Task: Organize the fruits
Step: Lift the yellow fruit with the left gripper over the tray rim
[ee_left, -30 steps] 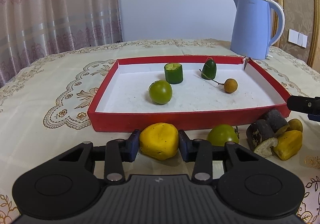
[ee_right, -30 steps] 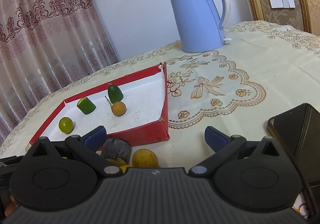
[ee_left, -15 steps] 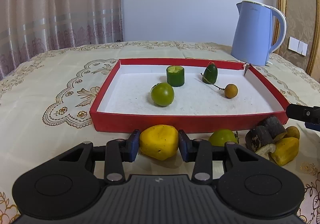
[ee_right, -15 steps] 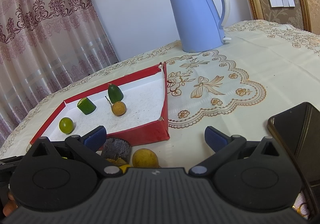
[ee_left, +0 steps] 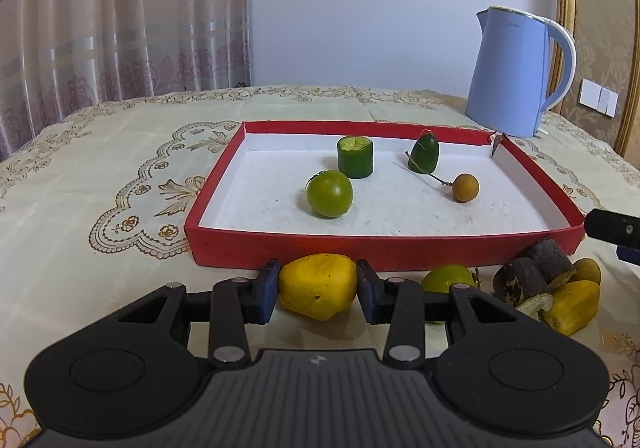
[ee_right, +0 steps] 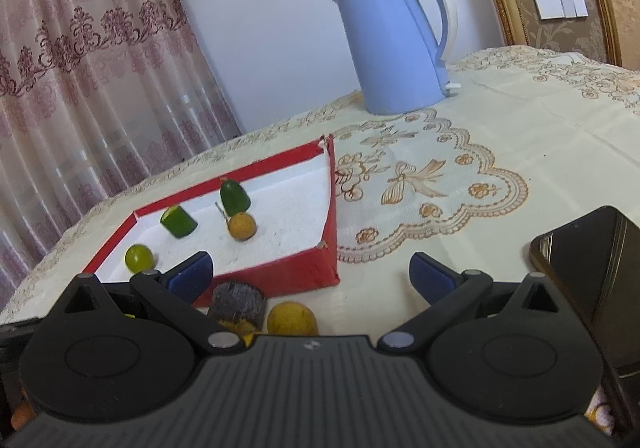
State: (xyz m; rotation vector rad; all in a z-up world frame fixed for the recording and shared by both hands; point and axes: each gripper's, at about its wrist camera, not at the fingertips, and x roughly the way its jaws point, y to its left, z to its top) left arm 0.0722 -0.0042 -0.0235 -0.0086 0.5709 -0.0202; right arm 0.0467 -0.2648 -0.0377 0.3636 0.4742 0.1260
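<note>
Both pads of your left gripper (ee_left: 317, 290) clamp the yellow fruit (ee_left: 318, 285) by its flanks, just outside the tray's (ee_left: 384, 246) near wall; it looks soft and light, so squeeze gently, while your right gripper (ee_right: 310, 275) gapes empty.

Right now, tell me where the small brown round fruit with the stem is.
In the left wrist view, the small brown fruit lies inside the red tray, right of centre, just in front of the dark green pointed piece.
</note>
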